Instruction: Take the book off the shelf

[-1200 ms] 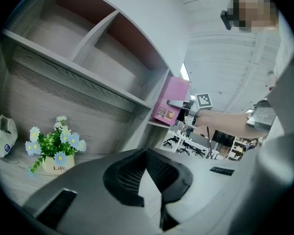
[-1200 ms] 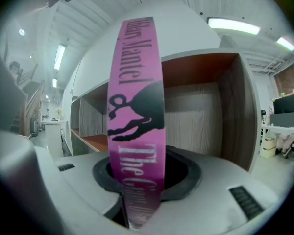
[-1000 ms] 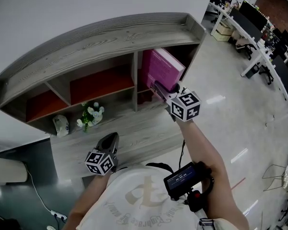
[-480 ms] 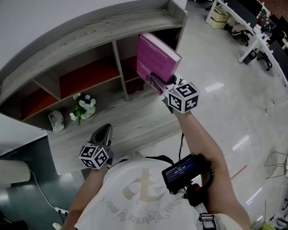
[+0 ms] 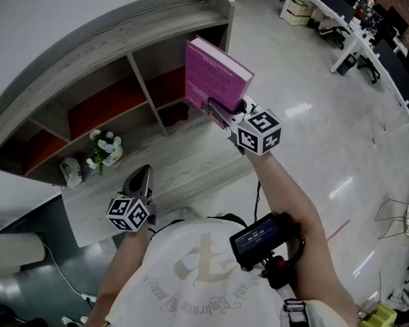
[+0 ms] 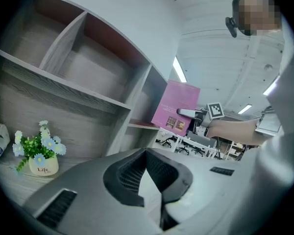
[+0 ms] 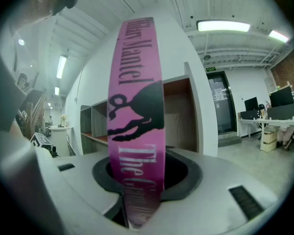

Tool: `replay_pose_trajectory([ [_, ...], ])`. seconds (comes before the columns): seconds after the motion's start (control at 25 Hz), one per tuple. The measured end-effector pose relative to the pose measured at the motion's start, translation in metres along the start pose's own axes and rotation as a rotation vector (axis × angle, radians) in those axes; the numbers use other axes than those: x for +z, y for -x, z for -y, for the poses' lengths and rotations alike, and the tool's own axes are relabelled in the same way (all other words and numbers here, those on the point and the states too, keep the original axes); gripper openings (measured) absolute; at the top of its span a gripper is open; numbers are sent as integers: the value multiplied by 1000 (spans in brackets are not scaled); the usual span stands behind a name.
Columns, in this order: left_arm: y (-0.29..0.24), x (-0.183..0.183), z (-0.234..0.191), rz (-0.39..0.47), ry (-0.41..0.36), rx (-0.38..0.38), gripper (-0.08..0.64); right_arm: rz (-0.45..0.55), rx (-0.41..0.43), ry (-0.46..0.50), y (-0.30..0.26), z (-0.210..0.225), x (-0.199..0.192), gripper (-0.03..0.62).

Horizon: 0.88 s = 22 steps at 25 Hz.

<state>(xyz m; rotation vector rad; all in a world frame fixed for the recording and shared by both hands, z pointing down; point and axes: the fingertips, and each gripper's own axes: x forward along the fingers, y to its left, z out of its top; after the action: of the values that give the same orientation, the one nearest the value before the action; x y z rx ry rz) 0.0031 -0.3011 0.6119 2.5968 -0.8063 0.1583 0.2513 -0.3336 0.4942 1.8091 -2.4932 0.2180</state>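
Fig.: head view w/ both gripper views. Right gripper [image 5: 217, 110] is clamped on the lower edge of a pink book [image 5: 215, 79]; in the right gripper view the book's spine [image 7: 137, 106] stands upright between the jaws of the right gripper [image 7: 137, 202], pads pressing it from both sides, lettering running along the spine. The book hangs in the air, upright, outside the shelf [image 5: 116, 43] and just in front of its right-end compartment, touching no board. From the left gripper view the same book [image 6: 177, 107] shows past the shelf's right end [image 6: 137, 106], w/ the right gripper [image 6: 188, 112] at its lower corner. Left gripper [image 5: 142, 177] is low, near the person's body, over the shelf's bottom ledge [image 5: 191, 172]; its jaws are closed tip to tip on nothing, as seen in the left gripper view [image 6: 147, 156]. Shelf: grey wood grain, open compartments, red-brown boards in the lower row. On the ledge at left stand a small flower pot [image 5: 102, 148] [image 6: 38, 154] and, beside it, a white object [image 5: 71, 172], too small to identify. A screen device [image 5: 262, 240] is strapped to the person's right forearm. Office desks [image 5: 358, 22] line the glossy floor [image 5: 313, 114] at upper right.
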Motion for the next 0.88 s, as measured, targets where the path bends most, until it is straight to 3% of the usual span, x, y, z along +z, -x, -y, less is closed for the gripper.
replay_pose_trajectory([
  [0.4,-28,-5,53,-20,-15,-49,2,23,82,11,57,5,-9,149],
  [0.88,-45,-13,103,-37,-42,-70,2,-13,103,2,117,14,-49,147],
])
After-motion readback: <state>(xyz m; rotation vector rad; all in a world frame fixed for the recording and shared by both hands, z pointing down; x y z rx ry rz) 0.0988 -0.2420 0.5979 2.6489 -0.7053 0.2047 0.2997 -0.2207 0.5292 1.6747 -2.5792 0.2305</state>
